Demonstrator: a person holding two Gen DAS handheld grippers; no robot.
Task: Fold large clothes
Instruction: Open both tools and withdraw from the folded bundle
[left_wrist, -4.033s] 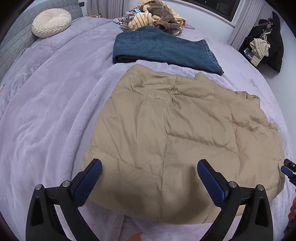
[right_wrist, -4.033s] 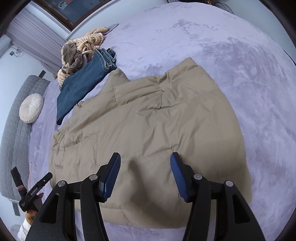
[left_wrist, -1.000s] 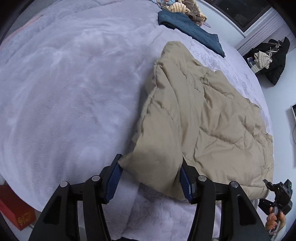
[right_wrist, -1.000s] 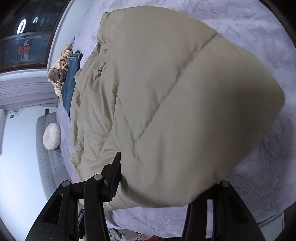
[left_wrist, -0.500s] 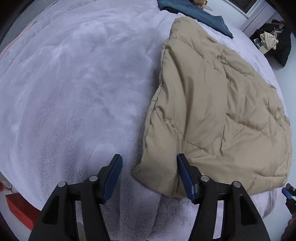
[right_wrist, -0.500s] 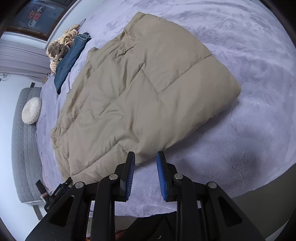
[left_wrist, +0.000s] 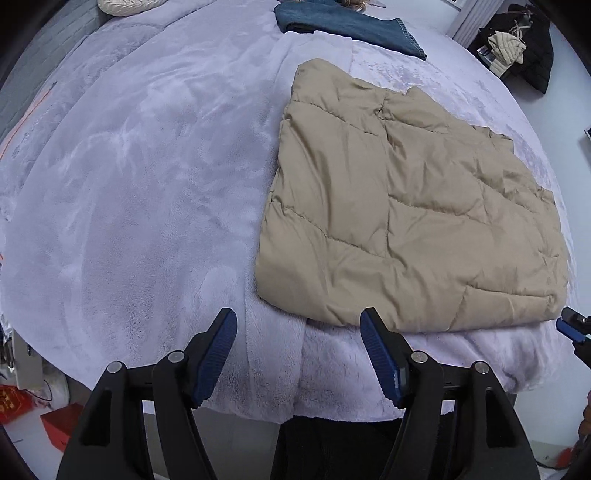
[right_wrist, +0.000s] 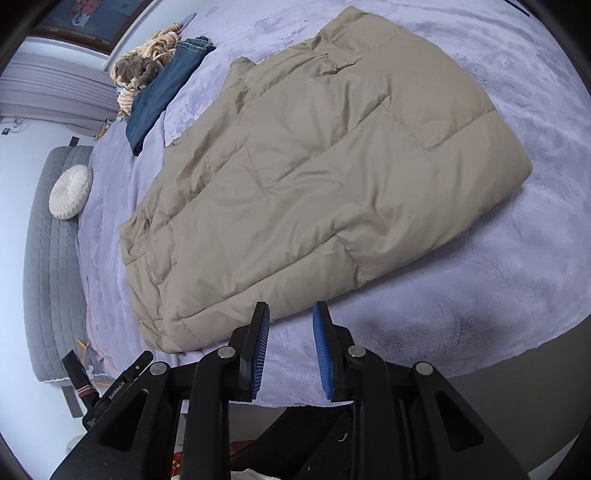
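Observation:
A tan quilted puffer garment lies folded flat on the lavender plush bed cover. It also shows in the right wrist view, its thick folded edge toward the right. My left gripper is open and empty, just off the garment's near left corner. My right gripper is open with a narrow gap and empty, just off the garment's near edge. The right gripper's tip shows at the right rim of the left wrist view.
Folded blue jeans and a heap of striped and brown clothes lie at the far side. A round cream cushion rests by the grey headboard. Dark coats hang beyond the bed. Red boxes sit on the floor.
Both grippers have let go of the garment and drawn back from it. The folded garment has settled flat. The left jaws have opened wider.

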